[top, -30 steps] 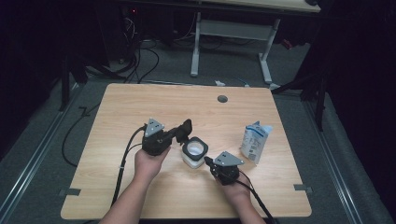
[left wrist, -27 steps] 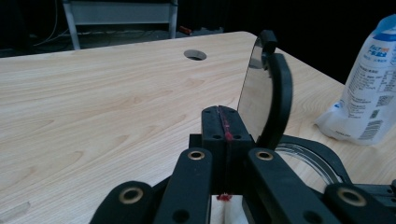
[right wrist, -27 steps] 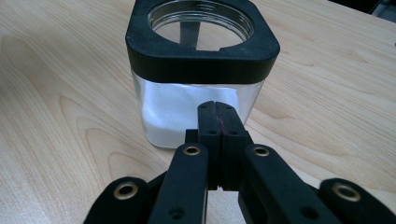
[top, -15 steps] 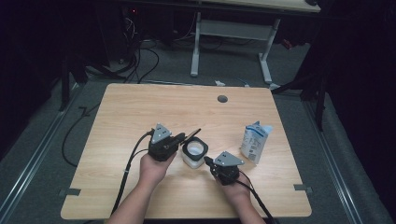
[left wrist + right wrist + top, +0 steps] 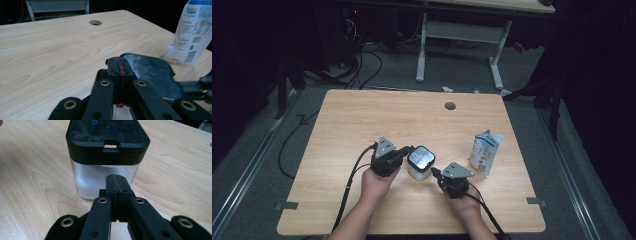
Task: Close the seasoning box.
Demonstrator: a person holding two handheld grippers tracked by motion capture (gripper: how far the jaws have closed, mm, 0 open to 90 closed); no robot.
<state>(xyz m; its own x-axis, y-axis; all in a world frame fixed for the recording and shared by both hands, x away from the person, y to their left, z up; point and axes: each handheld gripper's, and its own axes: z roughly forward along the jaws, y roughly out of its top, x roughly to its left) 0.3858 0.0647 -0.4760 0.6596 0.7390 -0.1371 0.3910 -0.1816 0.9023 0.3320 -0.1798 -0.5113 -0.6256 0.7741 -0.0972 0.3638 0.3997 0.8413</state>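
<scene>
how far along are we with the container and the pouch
Done: nothing visible yet; the container sits with its black lid on and the pouch stands apart, untouched. In hand: both claws are shut, the left claw at the lid's edge, the right claw against the clear wall. Left: probably opening the lid and handling the pouch.

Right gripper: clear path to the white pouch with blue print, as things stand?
Probably yes. The right gripper, jaws shut, points at the clear container with the black lid, while the white pouch stands on bare wooden table to its other side; nothing lies between, but it must turn and open.
</scene>
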